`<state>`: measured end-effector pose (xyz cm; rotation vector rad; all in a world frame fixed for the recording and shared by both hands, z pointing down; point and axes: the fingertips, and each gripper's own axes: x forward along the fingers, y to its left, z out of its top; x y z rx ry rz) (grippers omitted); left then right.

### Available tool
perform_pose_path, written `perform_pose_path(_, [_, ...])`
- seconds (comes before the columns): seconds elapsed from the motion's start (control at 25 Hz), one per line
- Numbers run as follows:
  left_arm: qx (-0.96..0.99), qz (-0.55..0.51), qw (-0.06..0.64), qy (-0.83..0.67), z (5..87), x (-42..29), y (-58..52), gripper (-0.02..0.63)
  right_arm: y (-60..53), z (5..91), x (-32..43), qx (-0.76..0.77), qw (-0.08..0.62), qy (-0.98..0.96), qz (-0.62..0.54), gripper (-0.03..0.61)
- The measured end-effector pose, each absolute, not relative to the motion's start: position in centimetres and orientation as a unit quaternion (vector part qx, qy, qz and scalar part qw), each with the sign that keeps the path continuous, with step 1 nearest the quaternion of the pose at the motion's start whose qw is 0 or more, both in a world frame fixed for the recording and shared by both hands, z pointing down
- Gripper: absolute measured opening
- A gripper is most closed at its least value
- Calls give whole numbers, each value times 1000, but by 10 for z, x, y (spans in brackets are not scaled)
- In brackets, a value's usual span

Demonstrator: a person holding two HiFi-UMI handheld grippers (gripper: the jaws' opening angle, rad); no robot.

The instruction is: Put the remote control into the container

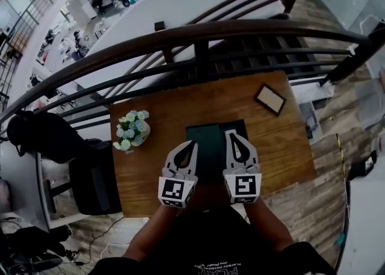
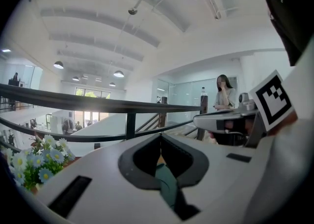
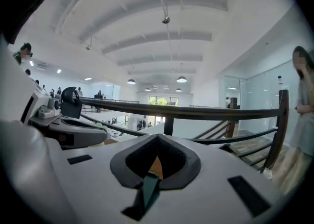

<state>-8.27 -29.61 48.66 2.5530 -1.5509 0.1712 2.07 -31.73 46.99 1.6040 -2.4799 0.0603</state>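
A dark green container sits in the middle of the wooden table in the head view. Both grippers hang above its near half, pointing away from me. The left gripper covers the container's left edge with its jaws closed tip to tip and nothing between them. The right gripper is over the right edge, also shut and empty. In the left gripper view, a green sliver of the container shows under the left gripper. The right gripper shows the container the same way. No remote control is visible in any view.
A vase of pale flowers stands on the table's left side and a small dark framed panel lies at its far right. A dark curved railing runs just beyond the table. A black chair stands left. A person stands beyond the railing.
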Motion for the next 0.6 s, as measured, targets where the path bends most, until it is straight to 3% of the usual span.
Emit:
perform_pose_path(0.2, [856, 34, 54, -513, 456, -80, -295, 8, -309, 440, 17, 543, 44, -839, -6, 29])
perform_pose_path(0.6, [859, 32, 33, -510, 443, -71, -293, 8, -301, 425, 24, 545, 28, -837, -26, 29])
